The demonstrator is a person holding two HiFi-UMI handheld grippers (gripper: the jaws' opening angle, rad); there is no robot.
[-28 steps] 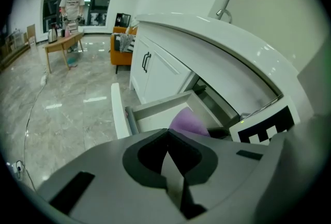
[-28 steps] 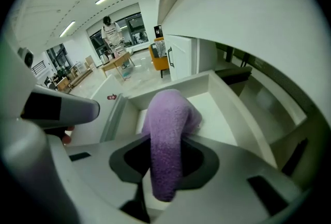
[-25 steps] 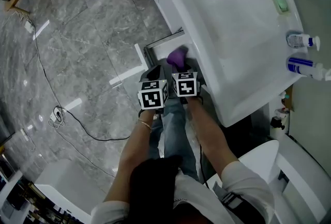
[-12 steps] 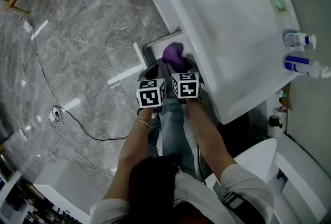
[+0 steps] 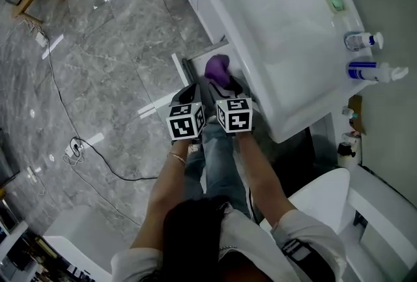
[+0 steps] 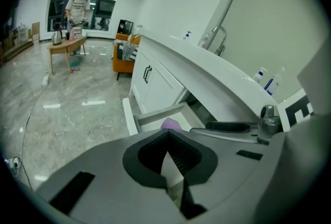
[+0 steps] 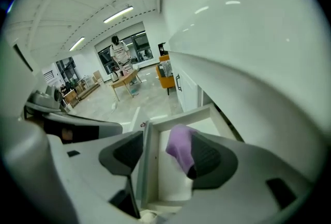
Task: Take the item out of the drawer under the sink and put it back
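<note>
Grey marble floor (image 5: 98, 46) fills the left of the head view. The white sink vanity (image 5: 287, 46) runs diagonally across the upper right.

White drawer (image 5: 177, 68) under the sink stands pulled out, at frame centre.

Left hand-held gripper (image 6: 166, 135): jaw tips meet, nothing between them.

Right hand-held gripper (image 7: 166, 154): jaws wide, have just been opening. The crumpled purple cloth (image 7: 180, 148) shows in the gap, close against the right-of-frame jaw. Can't tell if it touches that pad.

The cloth is inside the drawer, just above both grippers in the head view. In the right gripper view its long axis runs roughly top to bottom, broad end up, narrow end pointing to lower right.
</note>
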